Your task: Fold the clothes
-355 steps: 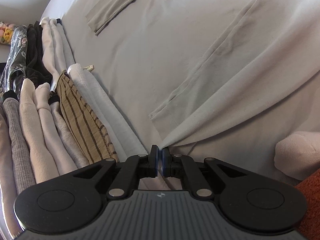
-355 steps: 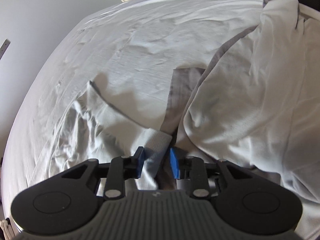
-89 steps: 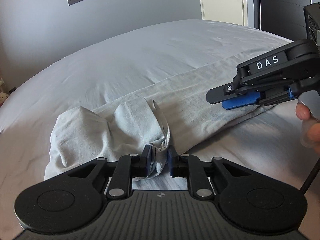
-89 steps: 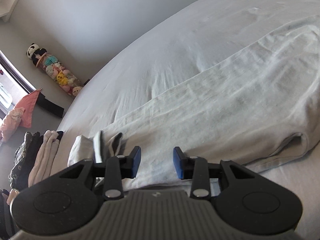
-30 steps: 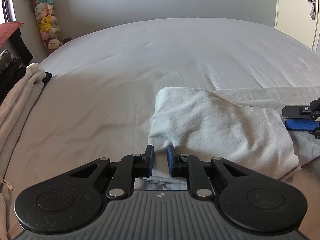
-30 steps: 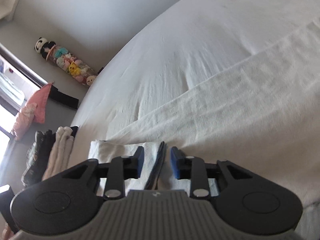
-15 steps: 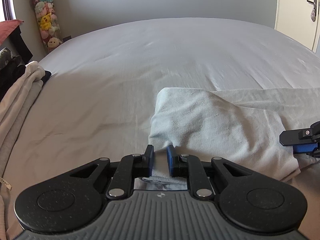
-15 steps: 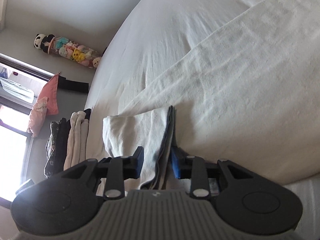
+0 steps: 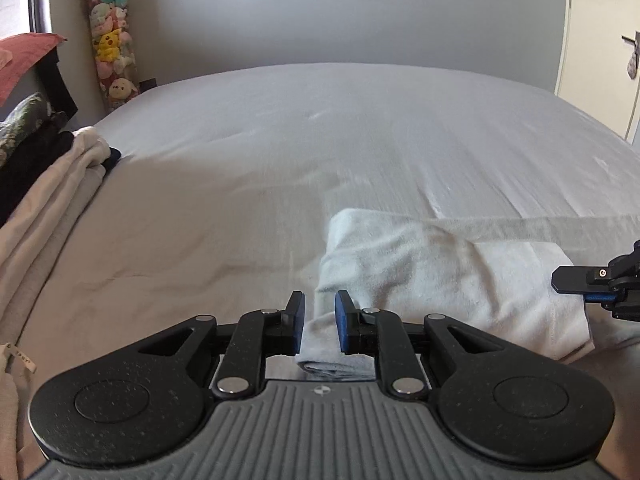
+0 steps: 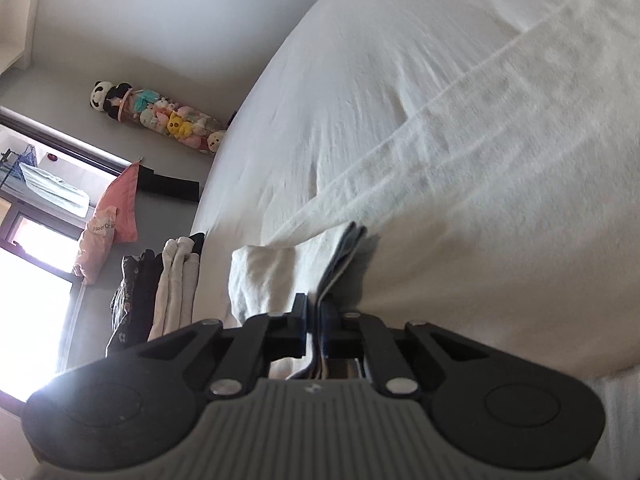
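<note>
a pale folded garment (image 9: 440, 280) is laid on the bed (image 9: 320, 140), its near corner lying between the parting, non-pressing pads of the left claw (image 9: 319, 322), while its layered edge is pinched by the closing right claw (image 10: 316, 320).

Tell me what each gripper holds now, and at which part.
The right gripper is closing on the layered edge of the folded pale garment. The left gripper is opening around its corner and no longer pinches it.
</note>
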{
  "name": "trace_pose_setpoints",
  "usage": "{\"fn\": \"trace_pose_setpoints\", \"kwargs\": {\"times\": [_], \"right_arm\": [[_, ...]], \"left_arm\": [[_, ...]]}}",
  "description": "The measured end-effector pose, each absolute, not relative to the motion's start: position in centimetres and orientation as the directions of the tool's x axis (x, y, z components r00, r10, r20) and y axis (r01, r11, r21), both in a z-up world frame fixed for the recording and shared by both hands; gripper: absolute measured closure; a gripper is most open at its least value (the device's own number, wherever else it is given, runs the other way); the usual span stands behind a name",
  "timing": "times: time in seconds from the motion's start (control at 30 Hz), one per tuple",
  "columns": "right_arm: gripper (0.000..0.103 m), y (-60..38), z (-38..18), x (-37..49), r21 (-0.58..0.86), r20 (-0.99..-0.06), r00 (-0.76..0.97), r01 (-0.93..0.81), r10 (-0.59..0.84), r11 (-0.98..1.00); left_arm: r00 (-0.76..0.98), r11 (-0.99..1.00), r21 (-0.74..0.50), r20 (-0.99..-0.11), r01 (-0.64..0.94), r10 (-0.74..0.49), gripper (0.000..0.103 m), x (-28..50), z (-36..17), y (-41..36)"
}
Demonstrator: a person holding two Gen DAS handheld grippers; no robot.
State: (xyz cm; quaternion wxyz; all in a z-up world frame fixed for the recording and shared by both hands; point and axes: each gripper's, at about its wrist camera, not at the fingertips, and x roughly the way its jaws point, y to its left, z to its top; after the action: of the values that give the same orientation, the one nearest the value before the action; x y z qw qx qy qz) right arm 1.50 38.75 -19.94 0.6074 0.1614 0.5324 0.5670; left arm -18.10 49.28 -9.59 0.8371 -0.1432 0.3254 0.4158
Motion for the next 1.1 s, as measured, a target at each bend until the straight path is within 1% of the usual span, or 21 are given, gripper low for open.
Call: {"fn": "trace_pose_setpoints", "kwargs": {"times": [0.1,0.2,0.33,0.47,0.5,0.53,0.63,0.8,0.97,1.1], "right_arm": [[0.096,39.0,-17.5,0.5,0.746,-0.481,-0.179,-0.599,0.858,0.293],[0.096,39.4,-15.2,-0.6,0.701,-0.495,-0.141,-0.648,0.857,0.298],[0.096,40.3,-11.4,-1.9,0.662,-0.517,-0.108,-0.68,0.849,0.317],[0.097,42.5,-5.2,-3.5,0.583,-0.539,-0.057,-0.745,0.84,0.323],[0.097,43.1,-3.5,-4.0,0.561,-0.543,-0.043,-0.762,0.839,0.324],[0.097,43.6,-1.8,-4.4,0.536,-0.548,-0.027,-0.779,0.836,0.326],[0.097,45.0,3.6,-5.4,0.436,-0.566,0.035,-0.835,0.823,0.336],[0.097,45.7,10.8,-5.8,0.273,-0.62,0.144,-0.882,0.771,0.384],[0.097,44.4,15.2,-3.8,0.114,-0.662,0.268,-0.886,0.699,0.448],[0.097,42.0,17.3,-0.4,0.027,-0.667,0.353,-0.869,0.656,0.494]], "left_arm": [[0.428,0.545,-0.021,-0.645,-0.838,0.633,0.081,-20.2,-7.6,49.9],[0.423,0.503,-0.079,-0.661,-0.86,0.62,0.081,-22.2,-6.8,50.6],[0.393,0.48,-0.086,-0.706,-0.873,0.589,0.081,-23.5,-7.1,50.8],[0.423,0.507,-0.116,-0.722,-0.854,0.547,0.081,-23.9,-7.4,50.9],[0.443,0.519,-0.135,-0.721,-0.844,0.533,0.079,-24.0,-7.3,50.8],[0.463,0.53,-0.154,-0.719,-0.834,0.519,0.077,-24.1,-7.3,50.8],[0.495,0.553,-0.174,-0.705,-0.815,0.508,0.074,-24.3,-7.1,50.5],[0.522,0.575,-0.197,-0.705,-0.794,0.48,0.074,-24.2,-7.3,50.4],[0.544,0.598,-0.204,-0.698,-0.775,0.466,0.074,-23.9,-7.1,50.1],[0.559,0.619,-0.202,-0.691,-0.759,0.459,0.074,-23.2,-7.0,49.6]]}}
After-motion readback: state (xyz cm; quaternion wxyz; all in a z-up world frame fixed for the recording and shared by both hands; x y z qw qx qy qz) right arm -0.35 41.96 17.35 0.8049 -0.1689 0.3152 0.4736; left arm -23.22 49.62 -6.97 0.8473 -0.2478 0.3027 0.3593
